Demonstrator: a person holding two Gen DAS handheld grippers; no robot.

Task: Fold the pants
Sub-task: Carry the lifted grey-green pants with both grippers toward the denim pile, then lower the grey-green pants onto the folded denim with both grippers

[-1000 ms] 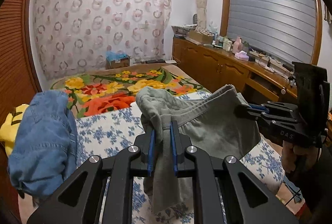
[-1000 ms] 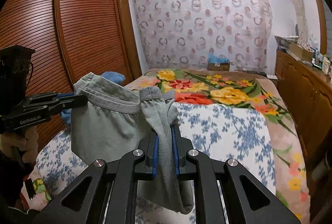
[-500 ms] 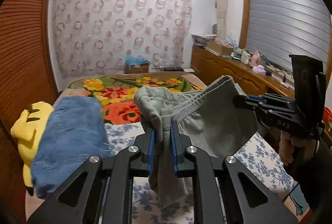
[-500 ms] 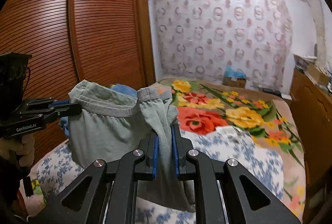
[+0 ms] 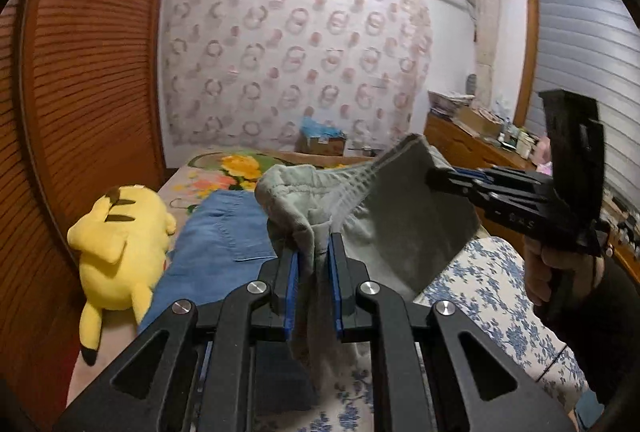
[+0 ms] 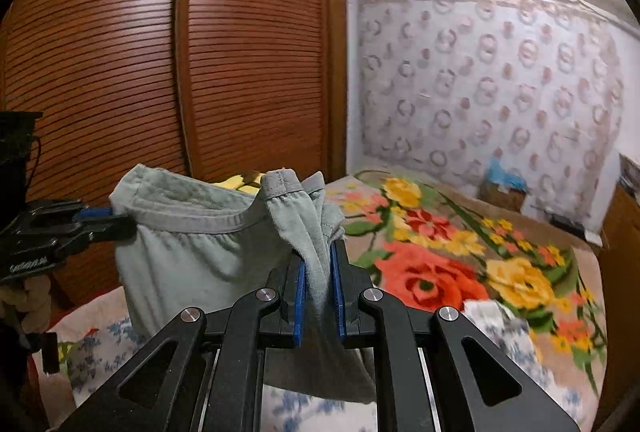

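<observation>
Grey-green pants (image 5: pixel 404 228) hang in the air above the bed, held by the waistband between both grippers. My left gripper (image 5: pixel 314 252) is shut on one end of the waistband; it also shows at the left of the right wrist view (image 6: pixel 108 220). My right gripper (image 6: pixel 318 260) is shut on the other end of the waistband, and appears at the right of the left wrist view (image 5: pixel 436 177). The pants (image 6: pixel 192 256) drape down from the stretched band; their legs are hidden below.
The bed has a blue-flowered sheet (image 5: pixel 492 292) and a floral blanket (image 6: pixel 460 264). Blue jeans (image 5: pixel 216 232) and a yellow plush toy (image 5: pixel 120 252) lie at its left. A wooden wardrobe (image 6: pixel 160 71) stands left, a cluttered wooden counter (image 5: pixel 472 139) right.
Both grippers have swung to the left with the pants still held; the wardrobe and plush toy have come into view. The grips have not changed.
</observation>
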